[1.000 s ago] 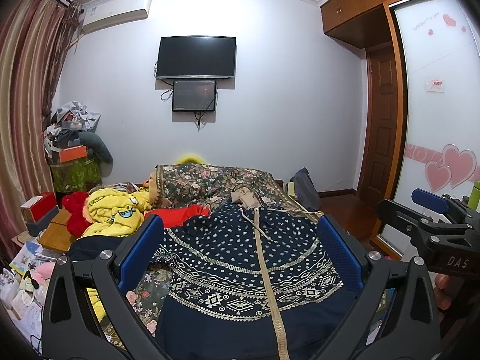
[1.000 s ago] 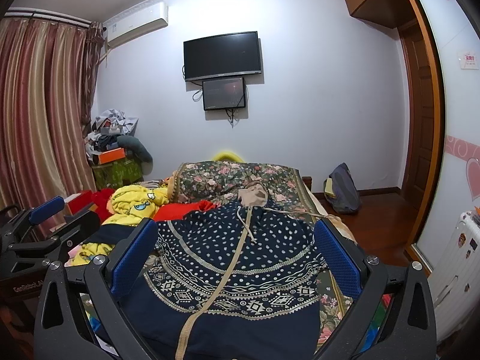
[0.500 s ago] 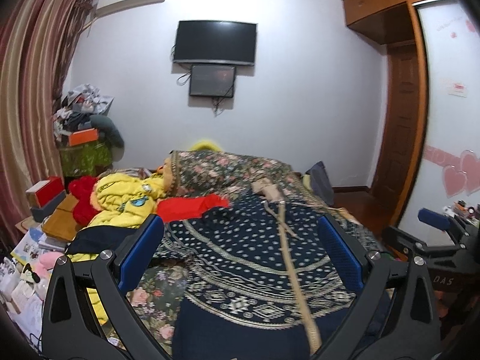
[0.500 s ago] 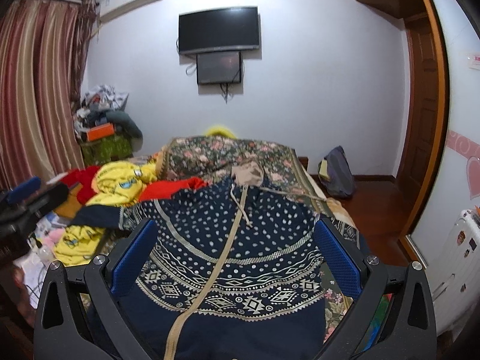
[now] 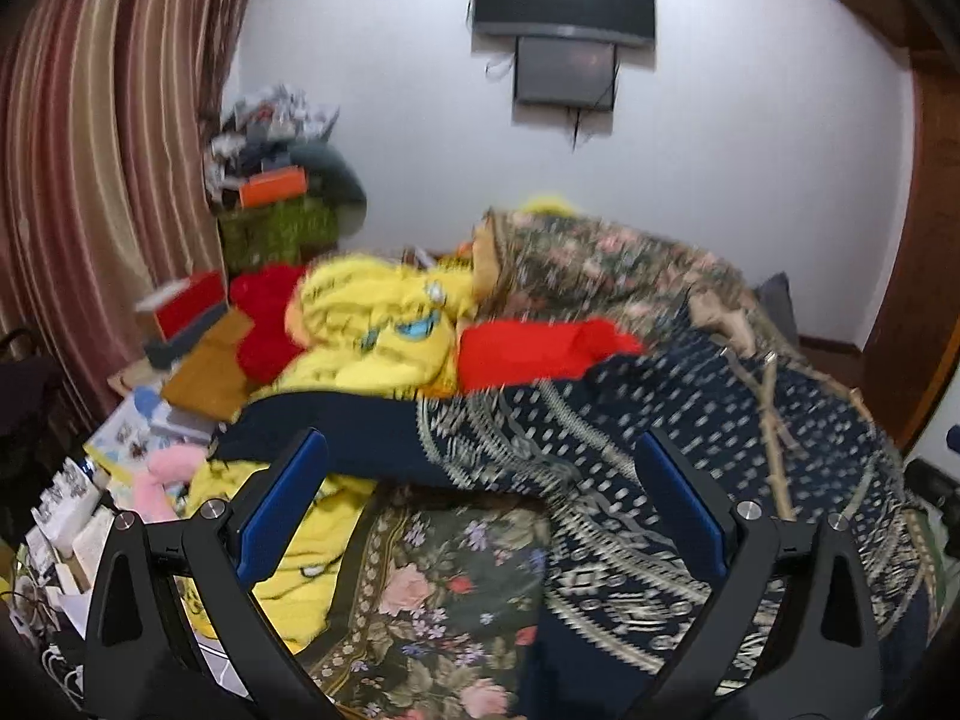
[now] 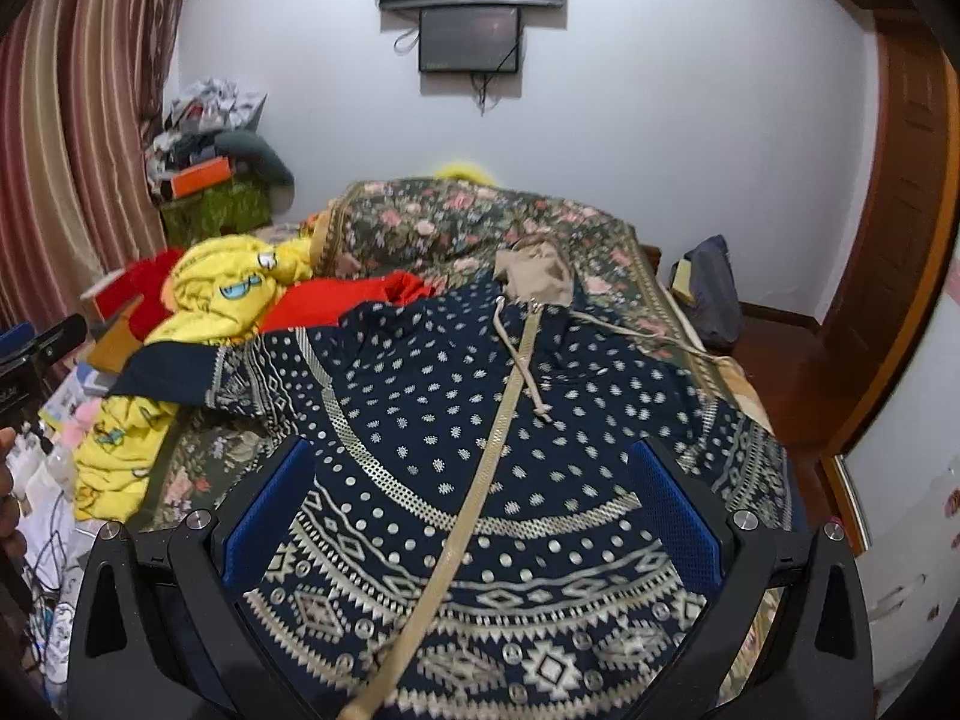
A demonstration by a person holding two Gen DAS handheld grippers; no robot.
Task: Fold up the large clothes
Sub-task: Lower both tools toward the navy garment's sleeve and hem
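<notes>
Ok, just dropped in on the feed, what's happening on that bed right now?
A navy patterned garment with a tan zip strip lies spread front-up on the floral bedspread, not yet folded. Both grippers hover open above it, holding nothing: the right gripper over its middle, the left gripper by its sleeve near the yellow cartoon-print clothing. The left view is motion-blurred.

The bed [image 6: 660, 300] is crowded: the navy dress [image 6: 480, 450] covers its near and right side, and yellow clothes [image 6: 222, 294] and a red garment [image 6: 336, 300] crowd the left edge. Bare bedspread shows at the near-left corner [image 5: 432, 600].
</notes>
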